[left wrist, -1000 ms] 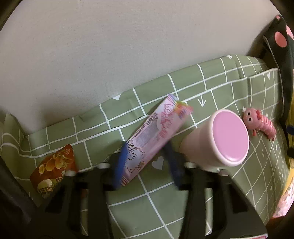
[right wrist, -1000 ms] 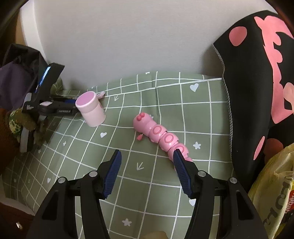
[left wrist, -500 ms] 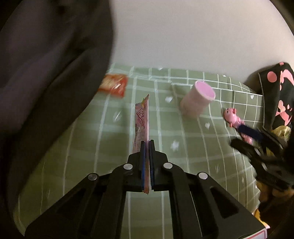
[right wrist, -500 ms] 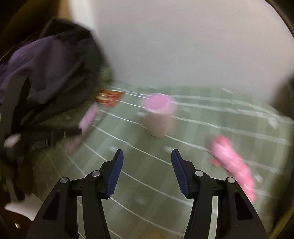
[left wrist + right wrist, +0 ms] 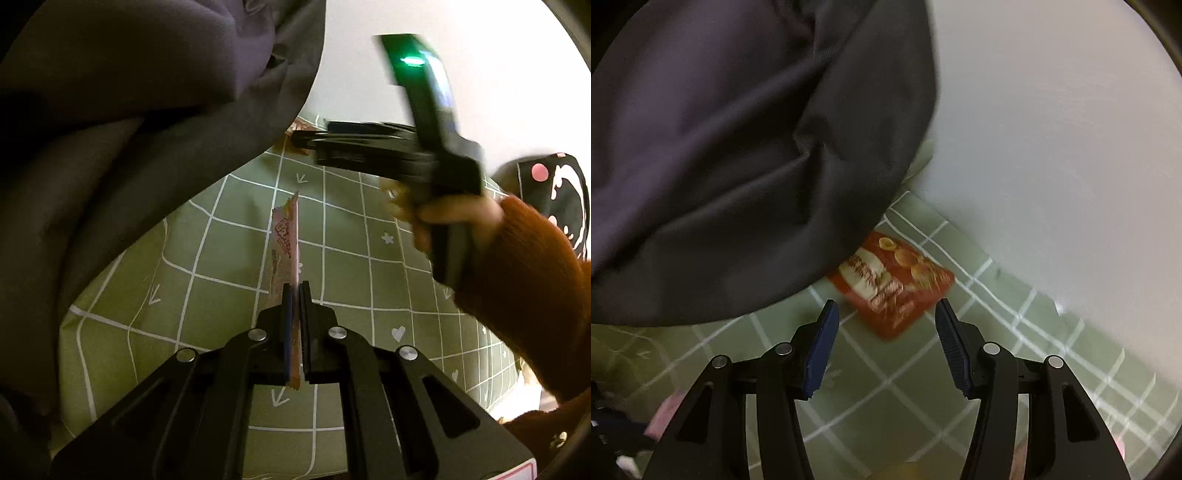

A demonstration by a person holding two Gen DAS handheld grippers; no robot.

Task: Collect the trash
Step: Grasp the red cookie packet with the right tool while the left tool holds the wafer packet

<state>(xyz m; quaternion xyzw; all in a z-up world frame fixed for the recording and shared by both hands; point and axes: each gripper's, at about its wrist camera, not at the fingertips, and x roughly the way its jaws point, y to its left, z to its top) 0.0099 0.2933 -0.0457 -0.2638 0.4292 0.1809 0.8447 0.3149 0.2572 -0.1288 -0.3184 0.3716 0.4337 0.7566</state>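
My left gripper (image 5: 294, 291) is shut on a long pink snack wrapper (image 5: 285, 236) and holds it edge-on above the green checked cloth (image 5: 221, 266). My right gripper (image 5: 886, 314) is open, its blue-padded fingers on either side of the near end of a red snack packet (image 5: 894, 280) that lies flat on the cloth (image 5: 886, 387) by the wall, partly under a dark garment (image 5: 738, 147). In the left wrist view the right gripper (image 5: 369, 144) shows from the side, held by a hand in an orange sleeve (image 5: 517, 266), reaching toward the far corner.
The dark garment (image 5: 129, 110) hangs over the left side of the cloth. A pale wall (image 5: 1052, 147) stands right behind the red packet. A black cloth with pink spots (image 5: 554, 192) lies at the far right.
My right gripper has swung left across the cloth to the red packet in the corner. My left gripper still holds the pink wrapper, lifted clear of the cloth.
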